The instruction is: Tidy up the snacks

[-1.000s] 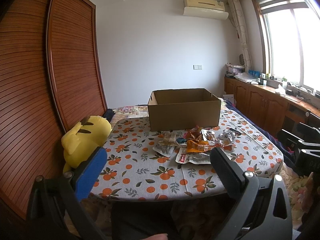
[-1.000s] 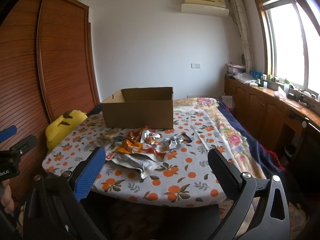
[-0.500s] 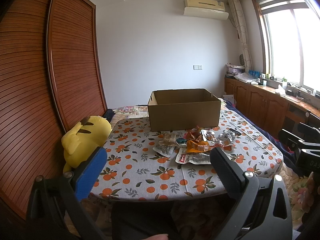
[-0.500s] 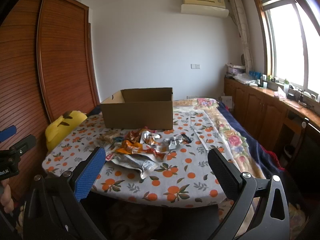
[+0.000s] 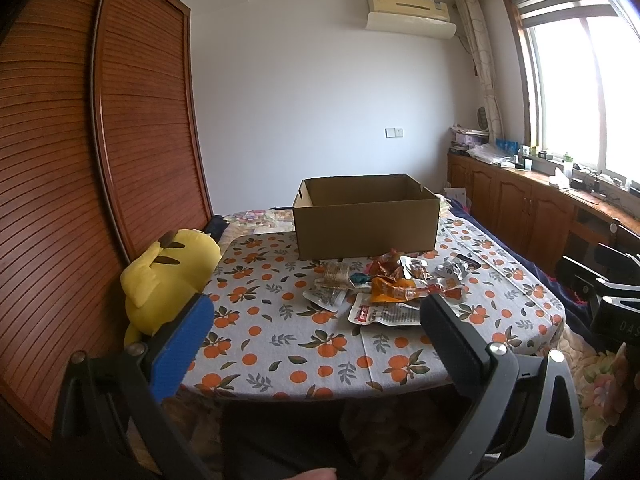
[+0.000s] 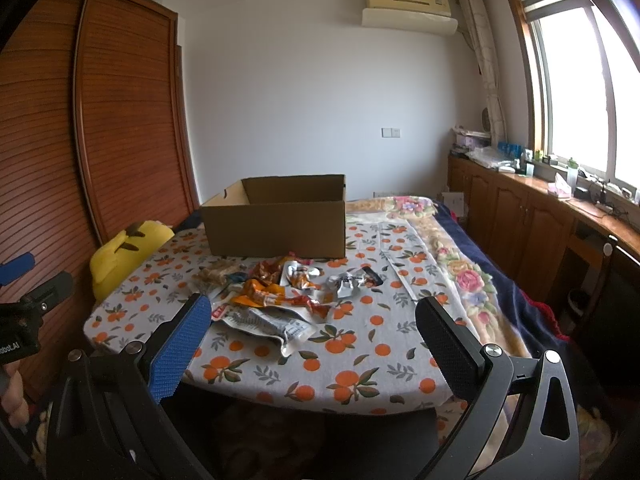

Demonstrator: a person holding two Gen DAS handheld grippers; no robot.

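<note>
A pile of snack packets [image 5: 392, 288] lies on a table with an orange-print cloth [image 5: 272, 320], in front of an open cardboard box [image 5: 364, 224]. The pile [image 6: 276, 300] and the box [image 6: 276, 220] also show in the right wrist view. My left gripper [image 5: 316, 320] is open and empty, held back from the table's near edge. My right gripper [image 6: 312, 324] is open and empty, also short of the near edge. The right gripper's body shows at the left view's right edge [image 5: 608, 300].
A yellow plush toy [image 5: 168, 276] sits at the table's left side against a wooden slatted wardrobe [image 5: 80, 184]. A floral bedspread [image 6: 460, 264] lies to the right. Wooden cabinets [image 6: 532, 216] run under the window.
</note>
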